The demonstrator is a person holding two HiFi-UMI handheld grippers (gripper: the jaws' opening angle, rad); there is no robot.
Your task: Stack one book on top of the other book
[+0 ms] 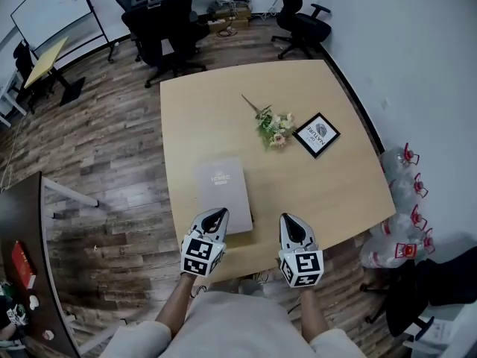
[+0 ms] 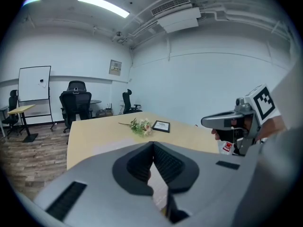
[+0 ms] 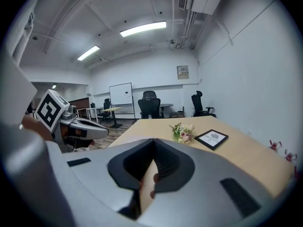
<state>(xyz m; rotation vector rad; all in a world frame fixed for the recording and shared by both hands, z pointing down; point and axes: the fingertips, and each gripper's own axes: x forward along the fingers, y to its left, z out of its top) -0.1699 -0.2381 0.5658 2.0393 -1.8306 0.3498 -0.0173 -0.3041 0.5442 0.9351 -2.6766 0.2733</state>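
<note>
A grey book lies flat on the wooden table near its front edge. A thin dark edge shows under its near right corner and looks like a second book beneath it. My left gripper hovers over the grey book's near edge, its jaws pressed together with nothing between them. To the right of the book my right gripper is over the table's front edge, also shut and empty. The left gripper view shows the closed left gripper and the right gripper beside it. In the right gripper view the closed right gripper sits at the bottom.
A small flower bunch and a black-framed picture lie further back on the table. Office chairs and a whiteboard stand beyond it. Plastic bags sit on the floor at the right, a dark desk at the left.
</note>
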